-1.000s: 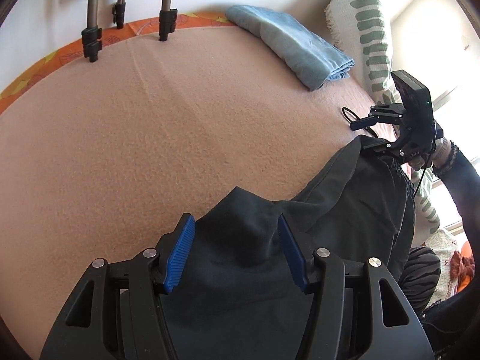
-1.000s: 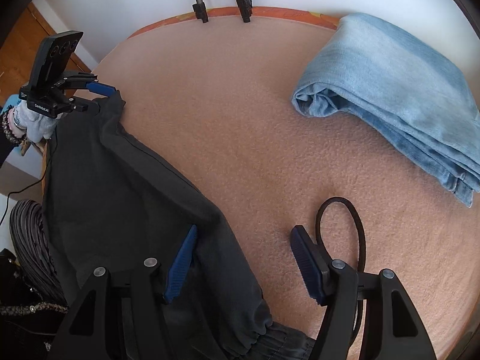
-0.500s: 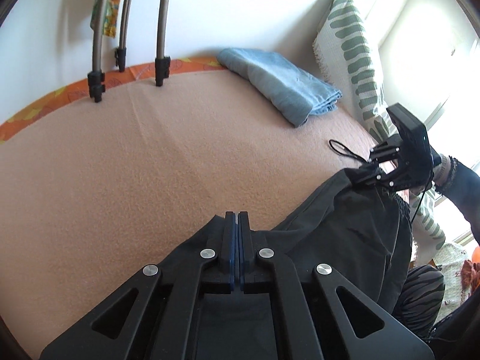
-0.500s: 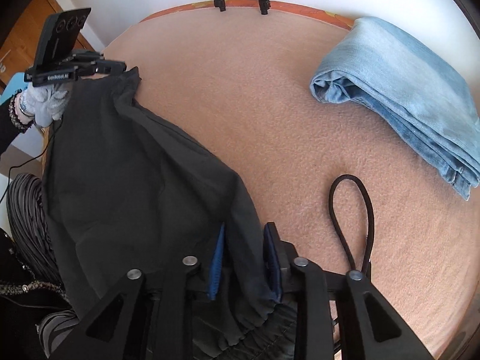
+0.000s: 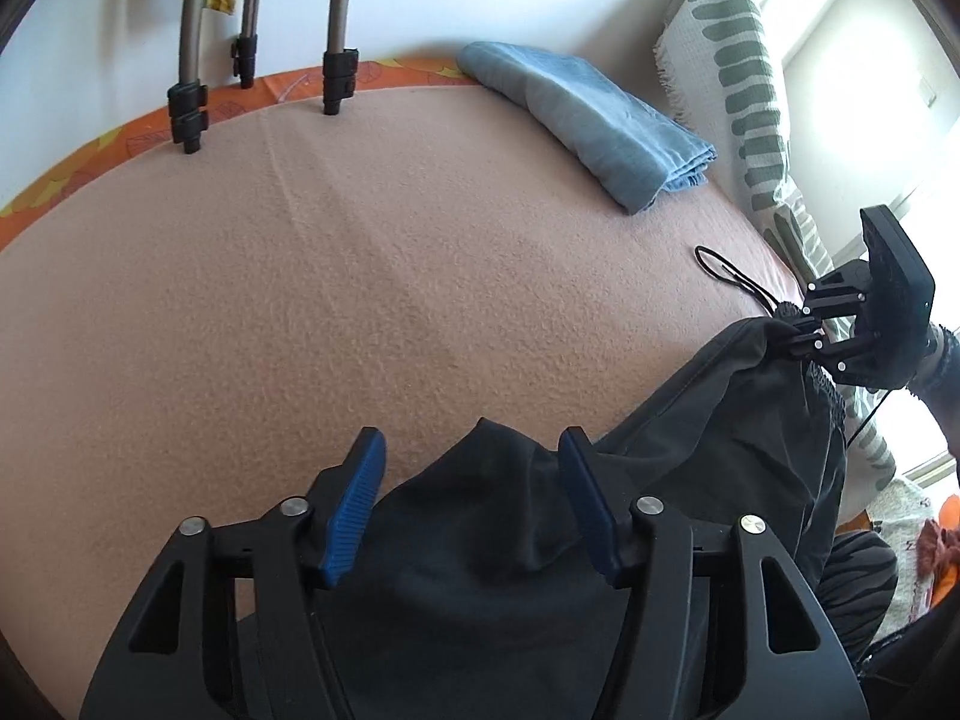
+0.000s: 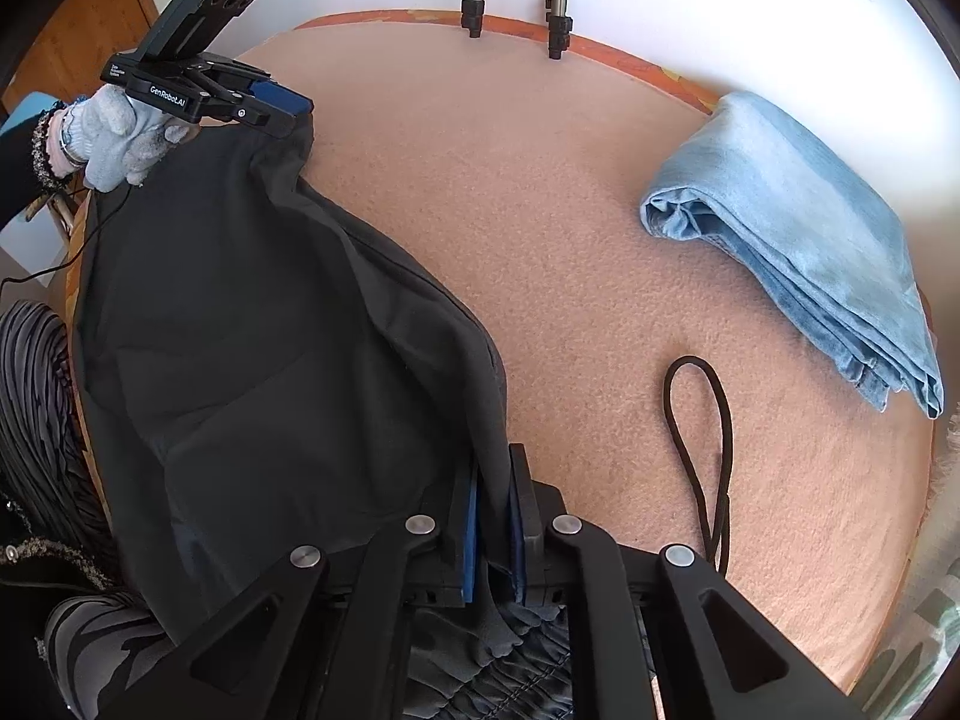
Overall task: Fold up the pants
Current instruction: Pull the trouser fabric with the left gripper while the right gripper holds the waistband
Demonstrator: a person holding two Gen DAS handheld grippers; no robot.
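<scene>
Peach fleece covers the bed (image 5: 372, 276) from its near edge back to an orange printed border at the wall. Black pants (image 6: 258, 360) lie along the near edge, their long axis running with that edge, the gathered waistband under the right tool (image 6: 493, 531) and the other end under the left tool (image 5: 474, 501). Part of the cloth hangs over the near edge and is cut off from view.

In the right wrist view the right tool's jaws are closing, and its blue pads pinch a raised ridge of the pants. The left tool's jaws are opening: its pads stand apart with a peak of black cloth between them, not pressed. Its holder wears a pale glove (image 6: 117, 144).

A black cord loop (image 6: 699, 444) lies on the fleece just beside the waistband. Farther back, near the right-hand end, sit folded blue jeans (image 5: 591, 123); a striped cushion (image 5: 738, 72) leans behind them. Tripod legs (image 5: 333, 24) stand at the far edge, their tops out of frame.
</scene>
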